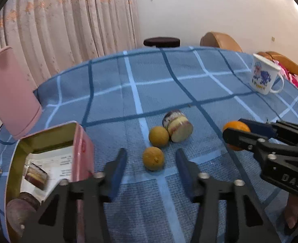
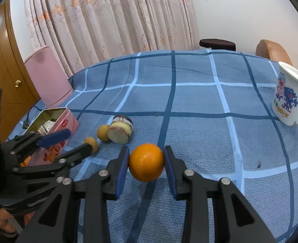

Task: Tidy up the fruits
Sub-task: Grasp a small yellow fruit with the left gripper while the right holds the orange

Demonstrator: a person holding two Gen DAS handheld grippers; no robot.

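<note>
Orange (image 2: 146, 162) sits clamped between the right tongs (image 2: 146, 165), touching both pads.

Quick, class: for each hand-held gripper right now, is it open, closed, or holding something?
Left hand-held gripper: open, holding nothing; a small yellow-brown fruit lies between its fingers.
Right hand-held gripper: closed on the orange.

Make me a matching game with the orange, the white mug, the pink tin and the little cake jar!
Things:
1. orange
2. white mug
3. pink tin
4. cake jar

States:
A. lying on its side beside a small yellow-brown fruit
B. open, with things inside
C. held in the right gripper
D. standing upright, far right on the tablecloth

Pairs: 1-C, 2-D, 3-B, 4-A
</note>
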